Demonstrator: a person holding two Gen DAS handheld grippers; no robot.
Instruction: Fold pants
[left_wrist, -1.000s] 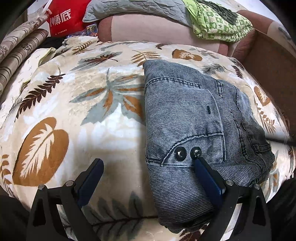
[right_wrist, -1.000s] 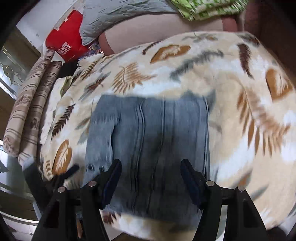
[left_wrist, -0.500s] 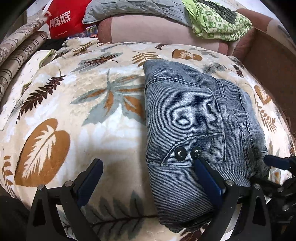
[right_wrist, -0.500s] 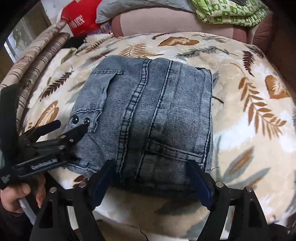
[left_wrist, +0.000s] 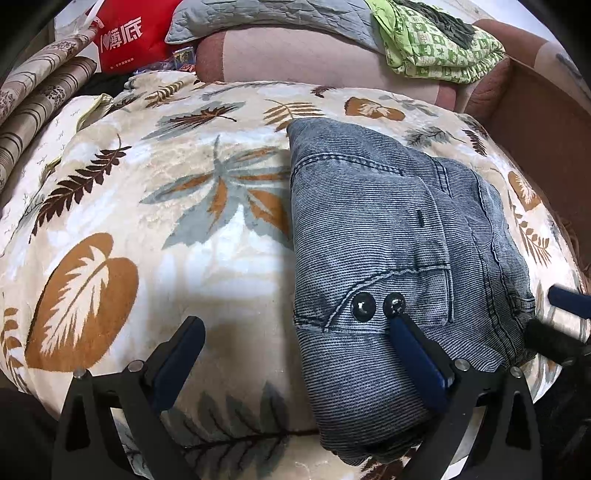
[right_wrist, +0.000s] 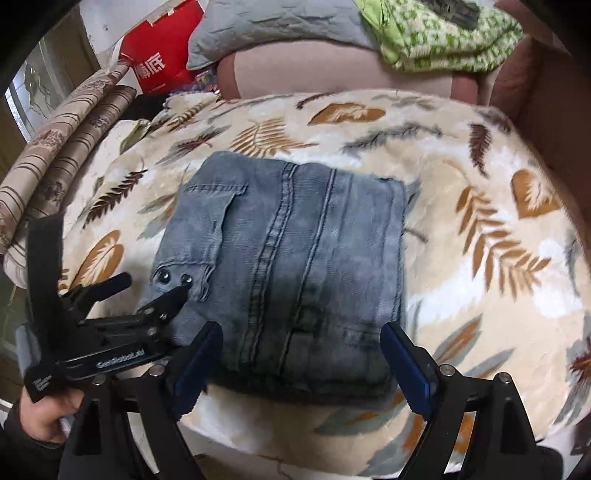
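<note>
The pants (right_wrist: 288, 266) lie folded into a squarish grey-blue bundle on the blanket (right_wrist: 480, 236), a cream throw printed with brown, orange and grey leaves. Everything else is placed from that bundle. Two dark snaps (left_wrist: 378, 305) sit on a pocket flap near its front corner, on the side toward the left gripper.

The left gripper (left_wrist: 295, 325) stands with its jaws wide apart and holds nothing. One blue finger (left_wrist: 417, 363) rests over the front edge of the pants with its tip just beside the snaps; the other finger (left_wrist: 177, 360) hangs over bare blanket beside the bundle. In the right wrist view a hand (right_wrist: 44, 413) grips this tool at the bundle's near corner.

The right gripper (right_wrist: 301, 350) is at the front edge of the pants, its jaws opening and already spread to nearly the bundle's width. The front edge lies between the fingers, but the pads do not press on the cloth.

Beyond the pants lie a pink cushion (right_wrist: 332, 74), a grey quilt (right_wrist: 266, 29), a green cloth (right_wrist: 443, 40) and a red bag (right_wrist: 162, 66). Striped rolls (right_wrist: 62, 144) lie off to the snaps' side.
</note>
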